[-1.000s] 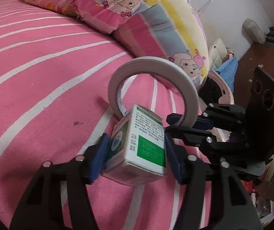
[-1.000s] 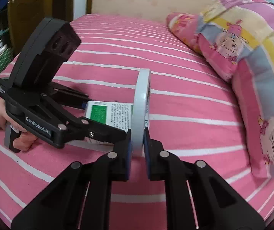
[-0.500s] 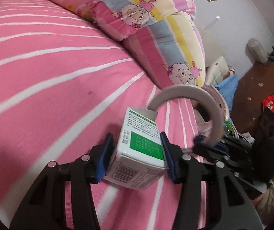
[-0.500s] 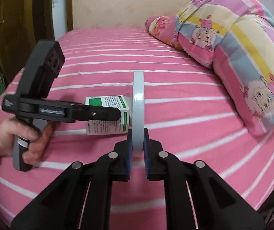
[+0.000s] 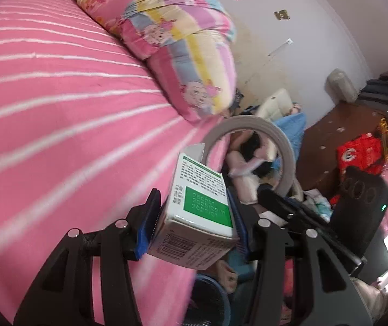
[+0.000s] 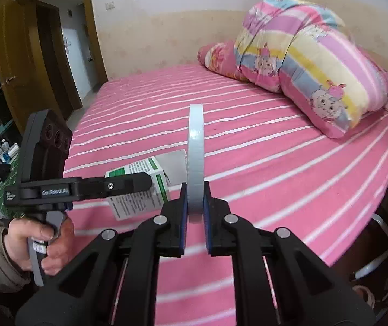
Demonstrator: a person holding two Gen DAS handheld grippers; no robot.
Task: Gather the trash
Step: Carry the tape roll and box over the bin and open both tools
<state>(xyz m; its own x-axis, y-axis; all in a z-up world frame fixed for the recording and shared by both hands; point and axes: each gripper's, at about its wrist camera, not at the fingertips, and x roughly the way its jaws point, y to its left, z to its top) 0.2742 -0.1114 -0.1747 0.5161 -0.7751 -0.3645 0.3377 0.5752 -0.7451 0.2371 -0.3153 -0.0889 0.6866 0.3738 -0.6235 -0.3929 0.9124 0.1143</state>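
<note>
1. Beyond and below both pairs of jaws spreads the bed [image 6: 261, 141], its pink sheet crossed by white stripes; in the left wrist view its edge falls away right under the jaws.
2. Far past the jaws, toward the wall, lies a folded cartoon quilt [image 6: 310, 62], well apart from both tools; in the left wrist view it sits up and ahead of the jaws [image 5: 183, 43].
3. Low beneath the left jaws, off the bed's edge, the rim of a blue bin [image 5: 213, 296] shows; what it holds is blurred.
4. Between the blue pads of the left gripper [image 5: 196, 217] sits a green-and-white carton [image 5: 202, 212], pinched across its sides, barcode end toward the camera, open flap pointing away. In the right wrist view the carton [image 6: 142, 187] is just left of the right jaws.
5. Between the pads of the right gripper [image 6: 195, 212] stands a white tape roll [image 6: 196, 157], nipped at its lower rim, edge-on and upright. From the left wrist view the roll [image 5: 275, 146] rises just beyond the carton's far end.
</note>
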